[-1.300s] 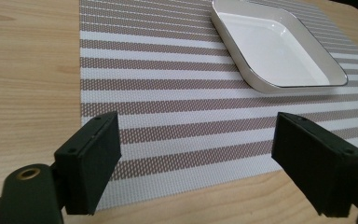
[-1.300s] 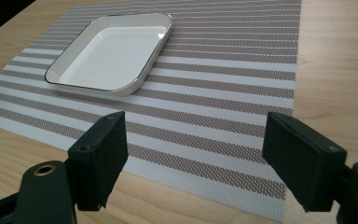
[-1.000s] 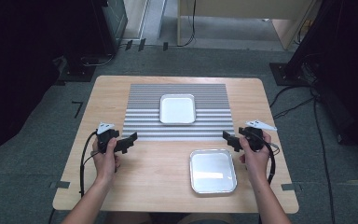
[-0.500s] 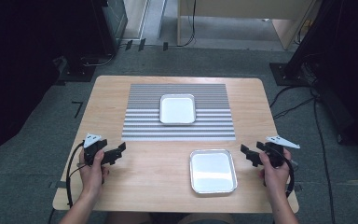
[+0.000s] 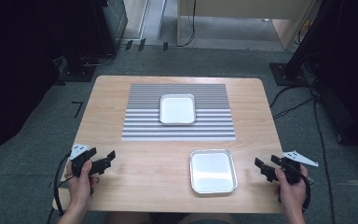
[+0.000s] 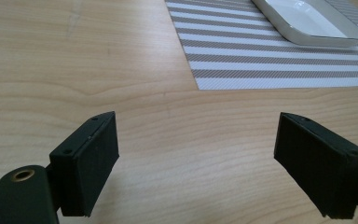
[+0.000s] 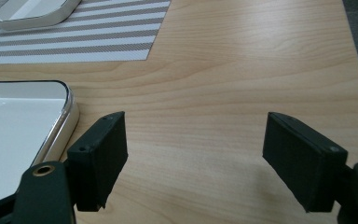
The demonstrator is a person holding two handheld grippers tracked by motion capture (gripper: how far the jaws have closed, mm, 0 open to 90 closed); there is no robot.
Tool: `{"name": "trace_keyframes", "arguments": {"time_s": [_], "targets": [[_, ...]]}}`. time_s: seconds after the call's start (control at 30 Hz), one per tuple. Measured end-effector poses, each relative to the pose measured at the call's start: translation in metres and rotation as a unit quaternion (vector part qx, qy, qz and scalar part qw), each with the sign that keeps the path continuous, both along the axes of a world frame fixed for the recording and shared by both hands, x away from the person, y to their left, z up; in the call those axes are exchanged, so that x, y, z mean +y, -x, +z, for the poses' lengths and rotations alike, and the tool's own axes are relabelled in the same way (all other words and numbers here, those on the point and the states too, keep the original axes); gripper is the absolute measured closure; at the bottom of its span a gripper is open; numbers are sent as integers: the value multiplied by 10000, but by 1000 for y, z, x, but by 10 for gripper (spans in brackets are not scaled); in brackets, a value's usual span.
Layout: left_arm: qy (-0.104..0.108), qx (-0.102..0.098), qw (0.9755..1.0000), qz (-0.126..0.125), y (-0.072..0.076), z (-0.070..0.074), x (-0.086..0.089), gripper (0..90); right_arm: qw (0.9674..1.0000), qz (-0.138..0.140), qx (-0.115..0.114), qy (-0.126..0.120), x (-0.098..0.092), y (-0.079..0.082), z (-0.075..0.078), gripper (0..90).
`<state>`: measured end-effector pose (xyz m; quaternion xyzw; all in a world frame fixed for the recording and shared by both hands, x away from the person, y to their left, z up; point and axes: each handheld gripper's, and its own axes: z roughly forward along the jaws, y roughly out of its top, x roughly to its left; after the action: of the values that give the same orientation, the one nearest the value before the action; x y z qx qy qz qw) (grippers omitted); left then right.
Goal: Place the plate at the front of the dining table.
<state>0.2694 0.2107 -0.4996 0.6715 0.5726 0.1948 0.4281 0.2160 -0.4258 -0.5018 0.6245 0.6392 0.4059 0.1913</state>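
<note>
A pale wooden tabletop [image 5: 121,116] on grey carpet [image 5: 37,140] carries a striped mat [image 5: 140,126]; nearer than the mat, the left gripper [image 5: 111,158] and right gripper [image 5: 260,166] gape wide, empty.

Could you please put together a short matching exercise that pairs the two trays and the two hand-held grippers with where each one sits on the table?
Things:
1. white tray
2. metal tray
3. left hand-held gripper
4. right hand-held gripper

Places:
A. near right edge of the table, jaws open
B. on the striped mat
C. on bare wood, near the front edge
D. near the front left corner, jaws open

Pairs: 1-B, 2-C, 3-D, 4-A
</note>
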Motion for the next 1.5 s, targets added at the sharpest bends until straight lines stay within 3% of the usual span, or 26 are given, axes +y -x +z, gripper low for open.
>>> {"name": "trace_keyframes", "arguments": {"time_s": [0.33, 0.7, 0.77, 0.87, 1.0, 1.07, 1.13, 1.17, 1.2, 1.5], "targets": [[-83, 44, 9999, 121, 23, -9, 20, 139, 9999, -142, 10, 12, -11, 19, -7, 224], [-142, 44, 9990, 423, 46, -16, 46, 139, 9991, -187, 178, 323, -10, 33, -20, 237], [-235, 43, 9987, 446, 48, -16, 47, 138, 9989, -193, 167, 393, -9, 35, -20, 237], [-337, 45, 9984, 451, 48, -16, 48, 131, 9980, -179, 141, 590, -6, 35, -21, 238], [-379, 121, 9982, 438, 47, -17, 47, 130, 9924, -117, 171, 1215, 6, 35, -23, 223], [-416, 271, 9981, 358, 46, -19, 46, 130, 9925, -131, 174, 1207, 7, 34, -23, 219], [-524, 243, 9979, 302, 48, -20, 44, 108, 9925, -132, 174, 1205, 7, 34, -23, 219], [-992, 169, 9946, 240, 51, -23, 37, 108, 9924, -133, 174, 1207, 7, 34, -23, 219], [-1242, 140, 9918, 249, 53, -24, 32, 108, 9924, -132, 173, 1208, 7, 34, -23, 219], [-1234, 189, 9920, 199, 51, -24, 28, 91, 9925, -119, 172, 1207, 7, 35, -23, 216]]}}
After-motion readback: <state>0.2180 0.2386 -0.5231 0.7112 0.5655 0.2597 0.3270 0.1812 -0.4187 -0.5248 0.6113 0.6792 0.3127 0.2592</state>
